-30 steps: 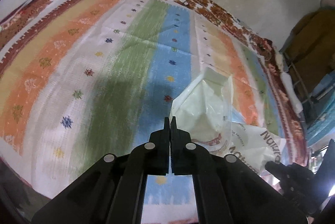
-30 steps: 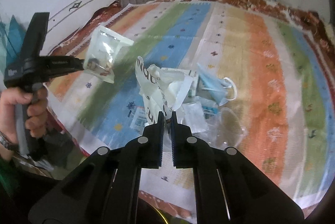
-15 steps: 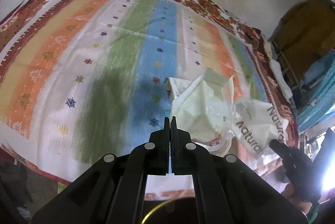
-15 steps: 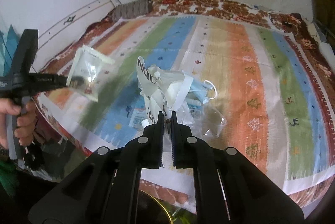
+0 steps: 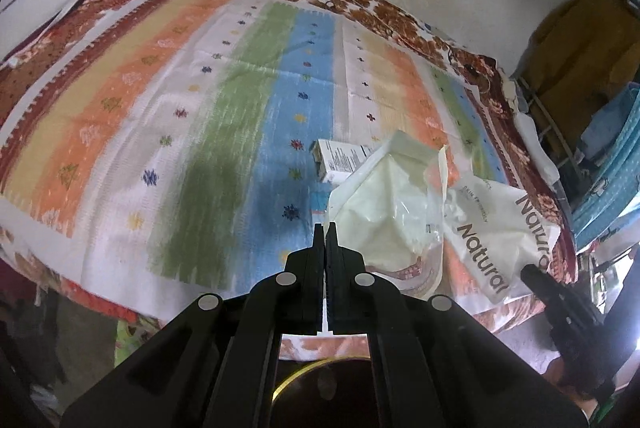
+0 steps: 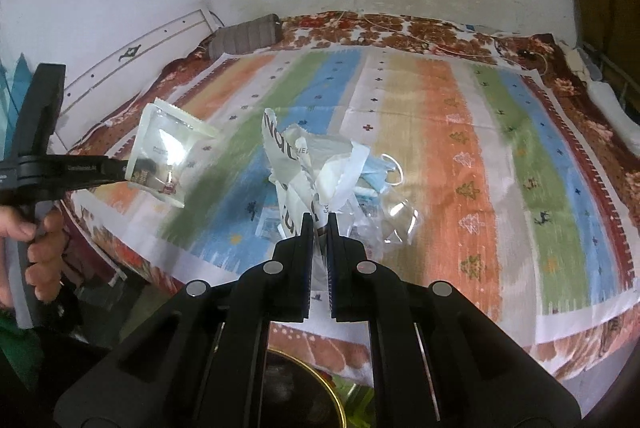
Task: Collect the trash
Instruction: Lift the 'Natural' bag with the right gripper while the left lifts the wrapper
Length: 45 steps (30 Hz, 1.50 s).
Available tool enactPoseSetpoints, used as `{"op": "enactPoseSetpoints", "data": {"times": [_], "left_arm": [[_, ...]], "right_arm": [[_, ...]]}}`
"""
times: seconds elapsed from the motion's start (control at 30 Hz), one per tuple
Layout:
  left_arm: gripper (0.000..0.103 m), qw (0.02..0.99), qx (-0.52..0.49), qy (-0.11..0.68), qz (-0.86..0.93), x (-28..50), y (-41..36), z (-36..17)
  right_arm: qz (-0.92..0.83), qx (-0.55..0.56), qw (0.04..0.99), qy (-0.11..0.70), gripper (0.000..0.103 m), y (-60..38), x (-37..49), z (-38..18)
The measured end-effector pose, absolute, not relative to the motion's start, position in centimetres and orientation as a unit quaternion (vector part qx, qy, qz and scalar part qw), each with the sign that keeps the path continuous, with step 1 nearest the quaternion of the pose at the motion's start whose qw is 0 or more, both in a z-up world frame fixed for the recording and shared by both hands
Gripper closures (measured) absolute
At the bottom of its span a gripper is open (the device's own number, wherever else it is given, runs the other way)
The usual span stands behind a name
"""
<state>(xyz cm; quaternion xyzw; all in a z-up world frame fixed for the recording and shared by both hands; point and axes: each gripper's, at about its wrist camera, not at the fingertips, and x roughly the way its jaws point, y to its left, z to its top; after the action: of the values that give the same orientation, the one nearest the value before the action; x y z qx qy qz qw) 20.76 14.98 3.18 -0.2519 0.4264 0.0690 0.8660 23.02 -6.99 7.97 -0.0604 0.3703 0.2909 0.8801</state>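
Note:
My left gripper (image 5: 325, 228) is shut on a clear plastic pouch (image 5: 394, 204), held in the air above the bed's near edge; the pouch also shows in the right wrist view (image 6: 166, 156), at the tip of the left gripper (image 6: 124, 169). My right gripper (image 6: 319, 218) is shut on a crumpled white "Natural" wrapper (image 6: 310, 168), which also shows in the left wrist view (image 5: 500, 224). More trash lies on the striped bedspread (image 6: 460, 156): a blue face mask (image 6: 380, 170), clear plastic (image 6: 396, 218) and a small white box (image 5: 340, 160).
A dark round bin with a gold rim (image 6: 312, 396) sits below the grippers, off the bed's near edge, also in the left wrist view (image 5: 320, 392). A grey bolster (image 6: 246, 36) lies at the bed's far end. Walls stand behind and left; shelves (image 5: 600, 148) stand right.
Both grippers have pulled back from the bed toward its near edge, carrying the pouch and the wrapper. The bin has come into view below them.

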Motion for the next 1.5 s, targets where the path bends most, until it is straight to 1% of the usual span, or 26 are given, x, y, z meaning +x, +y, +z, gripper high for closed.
{"op": "enactPoseSetpoints", "data": {"times": [0.17, 0.73, 1.1, 1.23, 1.5], "left_arm": [[0.103, 0.867, -0.241, 0.432, 0.051, 19.5, 12.7, 3.2], [0.103, 0.889, -0.223, 0.397, 0.043, 14.6, 9.2, 4.0], [0.103, 0.889, -0.219, 0.398, 0.049, 11.8, 7.3, 3.1], [0.103, 0.883, -0.230, 0.408, 0.045, 10.7, 7.1, 2.4], [0.103, 0.883, -0.217, 0.411, 0.056, 8.9, 5.5, 1.7]], "right_arm": [[0.296, -0.029, 0.880, 0.371, 0.098, -8.1, 21.9, 8.3], [0.291, -0.024, 0.885, 0.363, 0.098, -10.4, 16.8, 8.1], [0.288, -0.025, 0.878, 0.382, 0.098, -11.6, 14.1, 6.7], [0.287, -0.033, 0.875, 0.388, 0.098, -11.5, 13.0, 6.0], [0.285, -0.051, 0.865, 0.410, 0.098, -11.1, 11.3, 4.2]]}}
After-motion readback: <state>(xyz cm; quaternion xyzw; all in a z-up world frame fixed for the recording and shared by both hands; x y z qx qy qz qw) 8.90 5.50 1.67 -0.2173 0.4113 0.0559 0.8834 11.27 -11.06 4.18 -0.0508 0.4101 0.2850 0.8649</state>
